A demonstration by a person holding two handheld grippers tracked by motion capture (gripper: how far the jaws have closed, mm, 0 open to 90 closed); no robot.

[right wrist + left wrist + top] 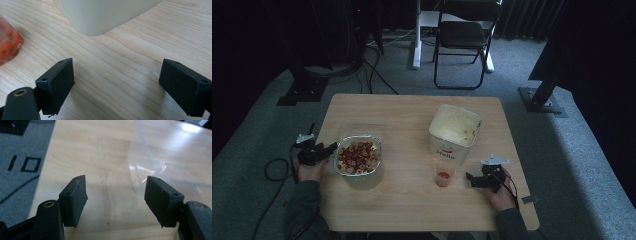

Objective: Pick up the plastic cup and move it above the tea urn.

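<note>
here, the things in hand are a foil tray of food (pixel 358 158), heaped with reddish and pale round pieces and resting on a clear plastic lid (pixel 160 157) at the left of the desk (pixel 412 205), and a small clear cup of red sauce (pixel 443 176) near the front edge, a little right of the middle. the left tongs (pixel 328 149) lie level just beside the tray's left rim, apart from it as far as i can tell; in the left gripper view the jaws stand wide with bare wood between them and the clear plastic just past the right-hand pad, so nothing is gripped. that low, side-on approach suits taking the tray by its rim or steadying it rather than lifting from above.

the right tongs (pixel 470 178) point at the sauce cup from its right, near but not touching. the right gripper view shows their jaws spread wide over empty desk, the cup at the far left edge and the base of the white tub (pixel 453 133) ahead. the tub, printed with a word on its side, stands open and just behind the cup, likely placed close so the pieces of the meal stay within one reach. beyond the desk, a folding chair (pixel 464 37) stands on grey carpet.
</note>
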